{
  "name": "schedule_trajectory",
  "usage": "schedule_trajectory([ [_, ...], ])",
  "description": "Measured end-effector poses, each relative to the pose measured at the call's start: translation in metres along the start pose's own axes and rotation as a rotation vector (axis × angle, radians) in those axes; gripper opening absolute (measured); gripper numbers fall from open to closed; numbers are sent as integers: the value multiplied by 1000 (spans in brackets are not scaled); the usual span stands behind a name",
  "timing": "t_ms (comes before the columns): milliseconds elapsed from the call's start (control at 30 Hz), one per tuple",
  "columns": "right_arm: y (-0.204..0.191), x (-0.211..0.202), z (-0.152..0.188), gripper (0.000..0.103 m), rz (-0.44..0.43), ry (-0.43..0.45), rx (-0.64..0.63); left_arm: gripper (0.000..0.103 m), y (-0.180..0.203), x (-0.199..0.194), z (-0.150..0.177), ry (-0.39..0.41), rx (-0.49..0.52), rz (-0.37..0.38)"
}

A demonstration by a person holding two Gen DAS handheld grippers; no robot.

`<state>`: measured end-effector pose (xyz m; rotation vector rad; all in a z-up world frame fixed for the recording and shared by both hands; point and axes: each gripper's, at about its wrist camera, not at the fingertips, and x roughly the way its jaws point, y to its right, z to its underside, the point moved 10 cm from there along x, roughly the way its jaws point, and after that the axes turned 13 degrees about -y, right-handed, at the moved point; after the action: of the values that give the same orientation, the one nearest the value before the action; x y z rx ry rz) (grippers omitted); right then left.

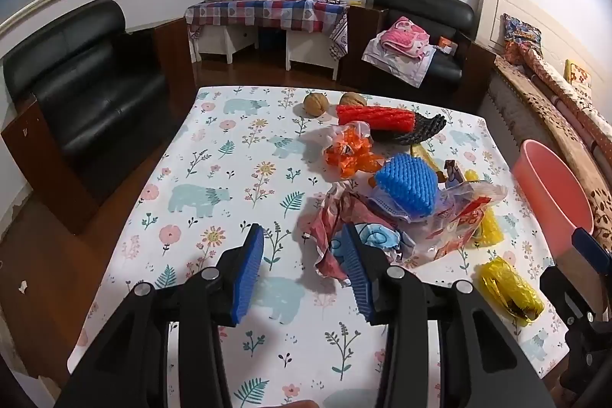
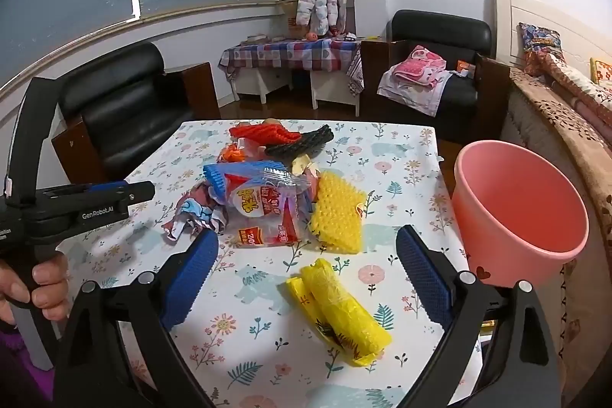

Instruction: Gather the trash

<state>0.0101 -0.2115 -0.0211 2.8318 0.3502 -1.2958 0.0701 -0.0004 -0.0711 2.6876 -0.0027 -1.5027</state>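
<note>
A trash pile lies on the floral table (image 1: 229,159): crumpled patterned paper (image 1: 329,217), a blue foam net (image 1: 407,184), a clear snack bag (image 1: 459,224), a yellow foam net (image 2: 338,217) and an orange wrapper (image 1: 350,155). My left gripper (image 1: 301,230) is open over bare cloth, its right finger against the near edge of the paper. My right gripper (image 2: 308,234) stands wide open above a rolled yellow plastic bag (image 2: 340,308), which lies between its fingers untouched. The pink bucket (image 2: 520,209) stands at the table's right edge.
Red (image 1: 376,117) and black (image 1: 417,130) foam nets and two walnuts (image 1: 315,102) lie at the table's far side. Black armchairs (image 1: 95,83) stand to the left and behind, and a bed (image 2: 573,94) runs along the right. A hand (image 2: 46,289) holds the left gripper's handle.
</note>
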Motion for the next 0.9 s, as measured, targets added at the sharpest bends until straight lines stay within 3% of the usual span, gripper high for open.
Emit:
schedule_trajectory([
  [900,9,-12,-2,95,31,42,31,42,1,-11,2,13,13,-14],
])
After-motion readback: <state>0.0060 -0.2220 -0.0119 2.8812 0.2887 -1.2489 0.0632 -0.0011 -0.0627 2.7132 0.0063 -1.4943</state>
